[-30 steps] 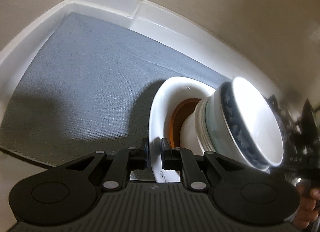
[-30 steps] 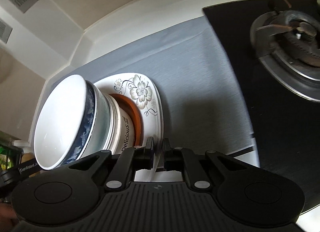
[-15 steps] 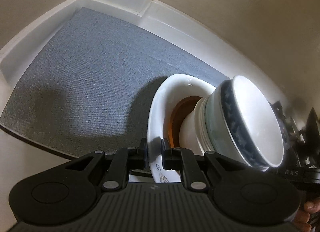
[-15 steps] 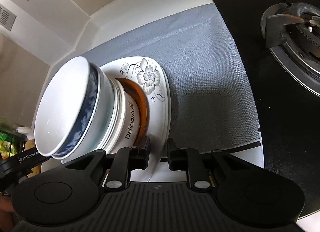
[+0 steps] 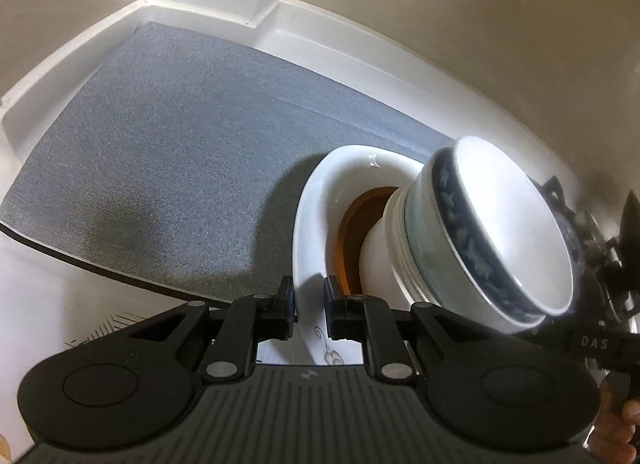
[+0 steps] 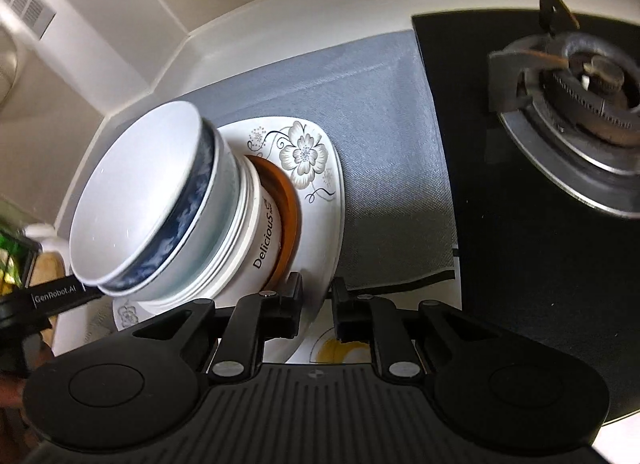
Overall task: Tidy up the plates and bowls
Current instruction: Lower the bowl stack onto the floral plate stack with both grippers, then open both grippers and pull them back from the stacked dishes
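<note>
A square white plate with grey flowers point(image 6: 316, 167) carries a brown dish point(image 6: 290, 219) and a stack of bowls: a white "Delicious" bowl point(image 6: 260, 232), a pale one, and a blue-banded bowl point(image 6: 140, 191) on top. The stack is held above the grey mat. My left gripper point(image 5: 308, 306) is shut on the plate's rim point(image 5: 310, 248) on one side. My right gripper point(image 6: 318, 298) straddles the opposite rim with its jaws parted wider than the rim. The blue-banded bowl point(image 5: 508, 227) fills the right of the left wrist view.
A grey mat point(image 5: 168, 151) covers the white counter point(image 5: 280, 23), walled at the back and left. A black hob with a gas burner point(image 6: 580, 103) lies right of the mat point(image 6: 384, 123). A dish with yellow residue point(image 6: 340, 348) shows under the right gripper.
My right gripper's jaws have parted from the plate's rim. The stack has moved a little over the mat; my left gripper keeps its hold.
</note>
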A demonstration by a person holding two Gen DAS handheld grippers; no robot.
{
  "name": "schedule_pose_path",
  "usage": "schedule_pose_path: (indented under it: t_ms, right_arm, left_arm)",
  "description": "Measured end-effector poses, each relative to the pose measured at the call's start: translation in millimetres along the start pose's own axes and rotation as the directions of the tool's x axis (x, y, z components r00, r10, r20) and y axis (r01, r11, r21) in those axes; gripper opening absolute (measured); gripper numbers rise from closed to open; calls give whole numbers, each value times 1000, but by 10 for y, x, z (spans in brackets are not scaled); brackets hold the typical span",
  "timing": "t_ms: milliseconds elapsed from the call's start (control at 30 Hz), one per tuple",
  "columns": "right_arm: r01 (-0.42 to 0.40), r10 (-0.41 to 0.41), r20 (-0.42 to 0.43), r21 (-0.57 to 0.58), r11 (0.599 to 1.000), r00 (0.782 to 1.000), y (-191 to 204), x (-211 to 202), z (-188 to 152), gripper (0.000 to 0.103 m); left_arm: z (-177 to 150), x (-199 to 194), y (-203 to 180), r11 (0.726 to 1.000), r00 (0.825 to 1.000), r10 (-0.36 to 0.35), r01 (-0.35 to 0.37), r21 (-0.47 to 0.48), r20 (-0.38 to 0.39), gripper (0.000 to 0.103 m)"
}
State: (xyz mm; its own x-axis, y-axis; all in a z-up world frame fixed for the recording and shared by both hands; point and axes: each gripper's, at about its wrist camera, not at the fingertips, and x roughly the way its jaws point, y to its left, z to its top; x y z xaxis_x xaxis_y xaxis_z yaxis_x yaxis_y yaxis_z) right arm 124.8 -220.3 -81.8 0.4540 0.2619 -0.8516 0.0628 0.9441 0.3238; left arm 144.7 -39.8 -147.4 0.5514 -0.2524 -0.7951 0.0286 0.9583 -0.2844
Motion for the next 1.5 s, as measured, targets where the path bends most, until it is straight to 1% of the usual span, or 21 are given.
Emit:
schedule_pose_path:
  t_ms: [33, 133, 200, 233, 300, 333, 367, 400, 500, 567, 600, 667, 700, 800, 867, 967, 1067, 1167, 1267, 1367, 1500]
  right_arm:
    - [12, -12, 1, -10, 1000, 1000, 24, 3, 1, 17]
    - [52, -52, 12, -23, 998, 999, 94, -16, -10, 19]
    - [73, -72, 27, -30, 997, 997, 126, -49, -31, 19]
    - [80, -79, 35, -29, 996, 996, 137, -66, -40, 19]
    - [109, -108, 50, -21, 994, 993, 166, -113, -68, 26]
    - [126, -125, 57, -15, 992, 990, 178, -139, -79, 36]
    - [142, -141, 68, -9, 990, 988, 197, -176, -93, 42]
    - [154, -153, 79, -9, 988, 985, 216, -210, -108, 43]
    - [213, -212, 102, 4, 977, 972, 287, -320, -158, 49]
    - [225, -225, 122, 15, 974, 967, 338, -412, -208, 60]
    - [232, -232, 137, 15, 973, 963, 373, -456, -237, 62]
    - [262, -260, 170, 14, 965, 950, 442, -531, -299, 72]
    - [277, -275, 185, 15, 961, 943, 478, -562, -330, 74]
    - [292, -288, 207, 13, 956, 935, 566, -649, -428, 80]
    - [297, -294, 205, 18, 955, 933, 608, -698, -463, 87]
    - [306, -306, 209, 33, 952, 929, 684, -793, -477, 89]
    - [313, -314, 210, 40, 949, 926, 785, -867, -446, 89]
    - [312, -313, 211, 38, 949, 926, 912, -930, -414, 89]
    - [325, -325, 202, 33, 945, 924, 1020, -922, -379, 89]
    - [342, -345, 185, 49, 938, 920, 1093, -897, -374, 89]
    - [343, -345, 162, 44, 938, 925, 1181, -881, -431, 89]
  left_arm:
    - [-4, -10, -28, 1000, 1000, 7, -7, 16, 2, 16]
    - [7, -79, -106, 996, 998, 48, -50, 79, 28, 31]
    - [20, -128, -121, 992, 997, 61, -66, 107, 50, 51]
    - [26, -162, -128, 990, 996, 73, -79, 117, 58, 56]
    - [19, -213, -136, 988, 995, 72, -80, 131, 71, 70]
    - [15, -262, -133, 987, 995, 62, -73, 141, 81, 75]
    - [10, -305, -127, 987, 994, 59, -72, 147, 91, 83]
    - [-1, -363, -120, 985, 993, 58, -73, 156, 103, 86]
    - [-17, -510, -108, 976, 990, 55, -81, 202, 129, 87]
    - [-91, -671, -93, 970, 984, 48, -87, 228, 169, 90]
    - [-108, -718, -82, 967, 982, 45, -89, 240, 182, 95]
    - [-117, -785, -69, 962, 980, 28, -80, 261, 197, 99]
    - [-144, -841, -75, 961, 983, 16, -66, 269, 185, 102]
    - [-102, -868, -91, 959, 992, -40, 5, 284, 118, 103]
    - [-40, -904, -146, 955, 995, -37, 9, 295, 91, 103]
    - [51, -966, -252, 950, 995, 3, -34, 311, 99, 103]
    - [162, -949, -346, 948, 996, 58, -77, 310, 69, 103]
    - [188, -898, -381, 943, 995, 92, -103, 316, 48, 103]
    - [113, -892, -346, 949, 995, 88, -97, 300, 42, 103]
    - [25, -889, -300, 950, 996, 85, -84, 301, 9, 103]
    - [-67, -907, -312, 948, 997, 73, -75, 310, 19, 103]
